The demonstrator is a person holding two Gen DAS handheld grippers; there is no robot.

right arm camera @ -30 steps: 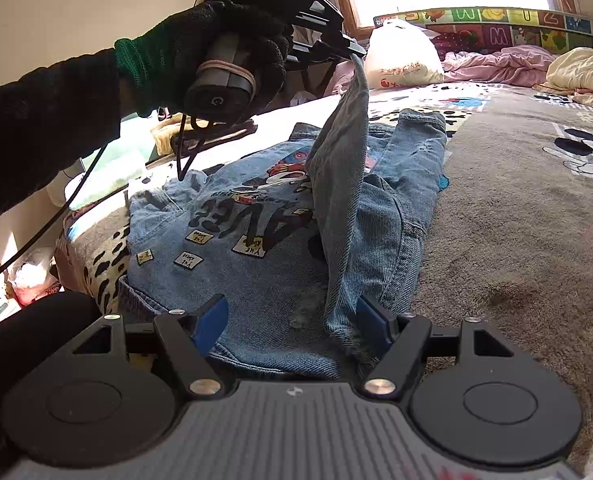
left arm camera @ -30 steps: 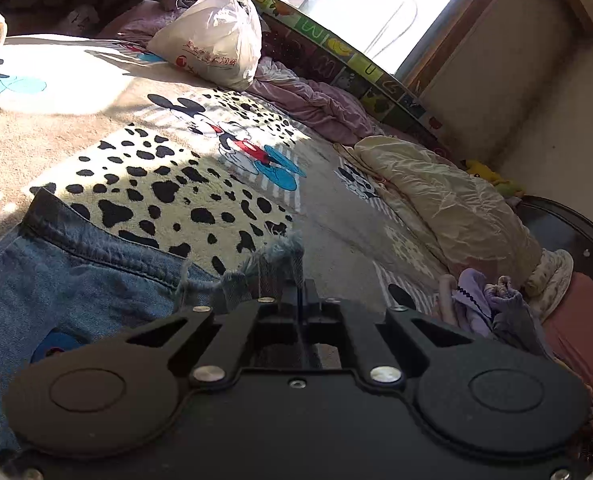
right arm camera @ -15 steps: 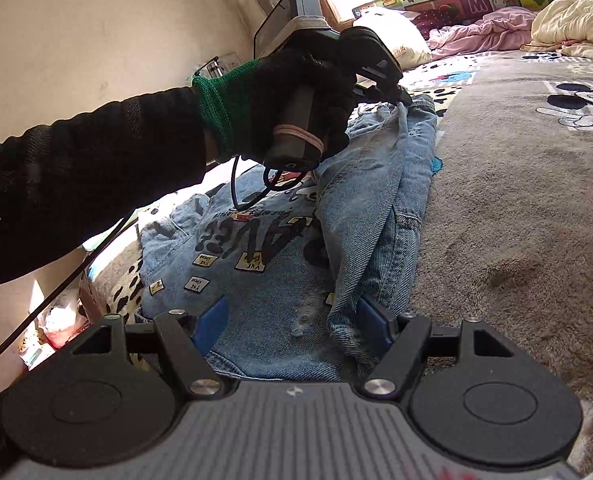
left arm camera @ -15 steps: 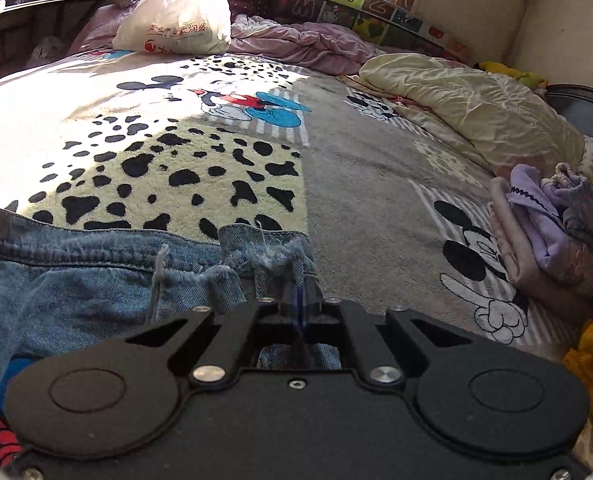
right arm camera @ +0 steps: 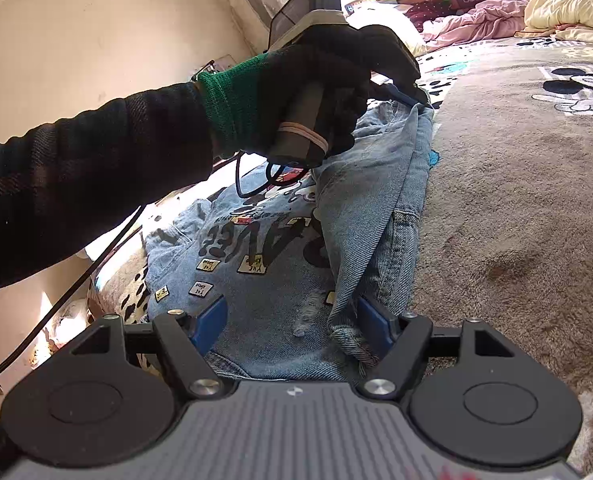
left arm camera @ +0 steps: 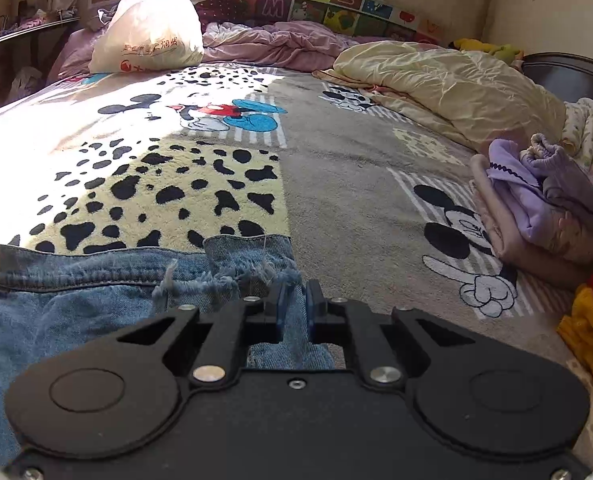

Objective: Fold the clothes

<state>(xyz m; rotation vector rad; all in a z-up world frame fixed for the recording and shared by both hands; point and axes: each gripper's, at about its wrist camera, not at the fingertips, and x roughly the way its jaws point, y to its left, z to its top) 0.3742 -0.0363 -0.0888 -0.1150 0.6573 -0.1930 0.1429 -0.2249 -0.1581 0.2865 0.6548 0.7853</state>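
Observation:
A blue denim jacket (right arm camera: 272, 256) with printed lettering and patches lies on the Mickey Mouse blanket (left arm camera: 336, 184). One sleeve (right arm camera: 372, 196) is folded along its right side. My left gripper (left arm camera: 294, 304) has its jaws slightly apart around the frayed sleeve cuff (left arm camera: 252, 264), low at the jacket's far edge. In the right wrist view the gloved hand holds the left gripper (right arm camera: 416, 96) at that cuff. My right gripper (right arm camera: 292, 324) is open, its blue pads on either side of the jacket's near hem, holding nothing.
A white plastic bag (left arm camera: 148, 36) sits at the far end of the bed. A cream quilt (left arm camera: 456, 84) and pink bedding (left arm camera: 280, 44) lie at the back. Folded purple and beige clothes (left arm camera: 544, 208) and yellow-red items (left arm camera: 592, 328) are stacked at the right.
My left gripper has carried the sleeve cuff down from mid-air onto the jacket's far edge, and its jaws have parted a little. My right gripper has stayed open at the near hem.

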